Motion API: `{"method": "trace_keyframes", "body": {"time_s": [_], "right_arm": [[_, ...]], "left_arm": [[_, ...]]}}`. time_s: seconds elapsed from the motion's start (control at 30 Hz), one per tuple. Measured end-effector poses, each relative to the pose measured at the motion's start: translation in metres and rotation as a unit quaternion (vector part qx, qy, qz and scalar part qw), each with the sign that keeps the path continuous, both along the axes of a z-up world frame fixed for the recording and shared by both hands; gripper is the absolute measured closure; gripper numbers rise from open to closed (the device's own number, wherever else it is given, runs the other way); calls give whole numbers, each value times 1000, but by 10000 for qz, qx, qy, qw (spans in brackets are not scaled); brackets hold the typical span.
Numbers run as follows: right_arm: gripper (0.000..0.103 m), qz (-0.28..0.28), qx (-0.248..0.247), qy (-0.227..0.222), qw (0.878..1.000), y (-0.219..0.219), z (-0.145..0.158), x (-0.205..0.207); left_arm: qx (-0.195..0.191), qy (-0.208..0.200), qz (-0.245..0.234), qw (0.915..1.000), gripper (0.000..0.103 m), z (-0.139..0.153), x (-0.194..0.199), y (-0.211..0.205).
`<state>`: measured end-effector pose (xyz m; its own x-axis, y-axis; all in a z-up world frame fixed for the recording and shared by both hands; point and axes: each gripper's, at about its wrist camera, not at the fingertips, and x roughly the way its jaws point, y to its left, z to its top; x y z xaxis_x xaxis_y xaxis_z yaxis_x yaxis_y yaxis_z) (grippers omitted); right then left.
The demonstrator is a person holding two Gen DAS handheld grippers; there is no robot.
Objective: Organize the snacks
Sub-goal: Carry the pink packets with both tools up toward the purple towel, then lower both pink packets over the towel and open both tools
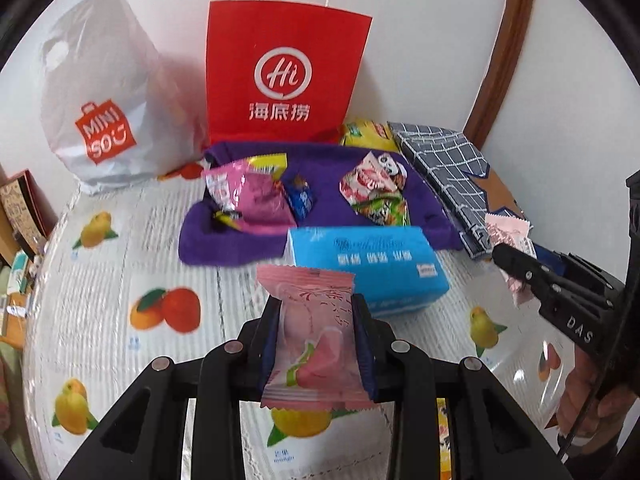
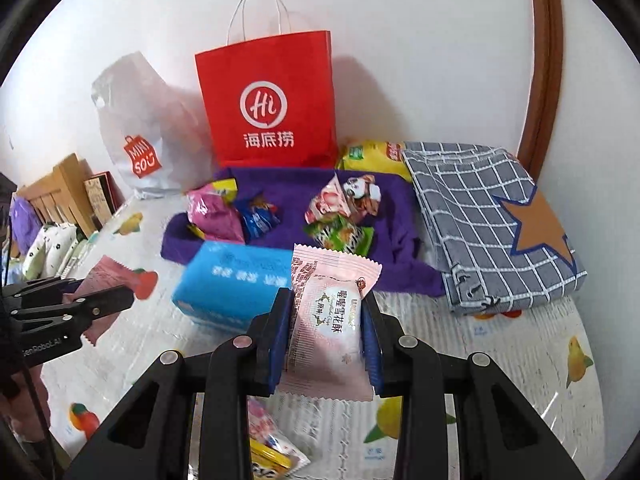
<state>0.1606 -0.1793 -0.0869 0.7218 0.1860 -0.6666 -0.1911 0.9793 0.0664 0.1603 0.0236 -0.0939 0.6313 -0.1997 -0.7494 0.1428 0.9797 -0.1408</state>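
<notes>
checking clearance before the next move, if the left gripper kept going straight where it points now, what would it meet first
Most likely the blue tissue pack, just beyond the pink snack packet clamped in the left gripper. The purple cloth with sorted snacks lies behind it. Depth is hard to judge through the fisheye.

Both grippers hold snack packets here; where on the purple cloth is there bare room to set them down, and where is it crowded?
Free: the middle of the purple cloth, between the blue candy and the panda-wrapper pile, and its right part by the checked fabric. Crowded: the left end around the pink bag, and the front edge, blocked by the blue tissue pack.
</notes>
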Motion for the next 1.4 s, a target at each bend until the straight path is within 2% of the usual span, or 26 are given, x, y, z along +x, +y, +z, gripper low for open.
{"method": "trace_keyframes", "body": {"time_s": [0.23,0.67,0.93,1.03,1.17,1.4], "right_arm": [[70,28,168,43,9998,2,6,13],[70,67,-80,-93,9999,9,18,62],[70,-12,-140,-142,9998,16,27,112],[70,-65,-113,-122,9998,18,28,135],[70,-134,-26,-6,9999,20,22,161],[70,-136,10,118,9998,30,11,199]], "left_arm": [[-30,-69,-59,10000,72,14,13,-9],[-7,23,209,9998,71,26,73,2],[49,38,266,9996,72,31,127,9],[-39,60,272,9996,72,33,148,10],[-153,78,279,9995,72,32,174,9],[-106,118,309,9994,72,18,206,12]]}}
